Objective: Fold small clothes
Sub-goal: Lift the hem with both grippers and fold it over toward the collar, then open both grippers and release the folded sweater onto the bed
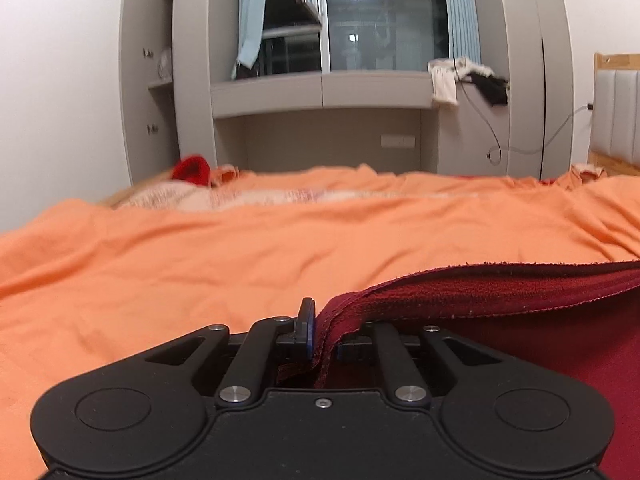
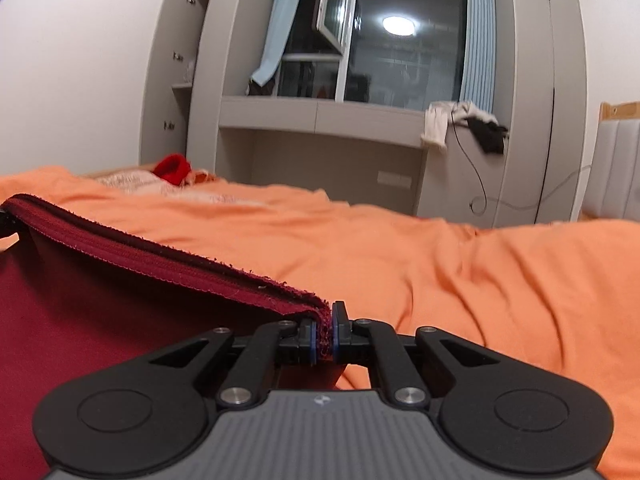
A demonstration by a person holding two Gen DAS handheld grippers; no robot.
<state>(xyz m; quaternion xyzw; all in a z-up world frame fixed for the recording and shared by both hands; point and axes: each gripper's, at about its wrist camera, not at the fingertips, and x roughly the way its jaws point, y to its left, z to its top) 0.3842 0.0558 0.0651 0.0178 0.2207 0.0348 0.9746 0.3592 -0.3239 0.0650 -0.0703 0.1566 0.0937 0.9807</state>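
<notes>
Dark red fleecy garment (image 1: 500,284), soft, light and floppy, hangs stretched between both tools above the orange sheet (image 1: 200,248). Left gripper (image 1: 320,332) and right gripper (image 2: 325,336) are each clamped on an end of its thick hemmed edge. Good hold: the hem shouldn't slip, but the middle will likely sag.
</notes>
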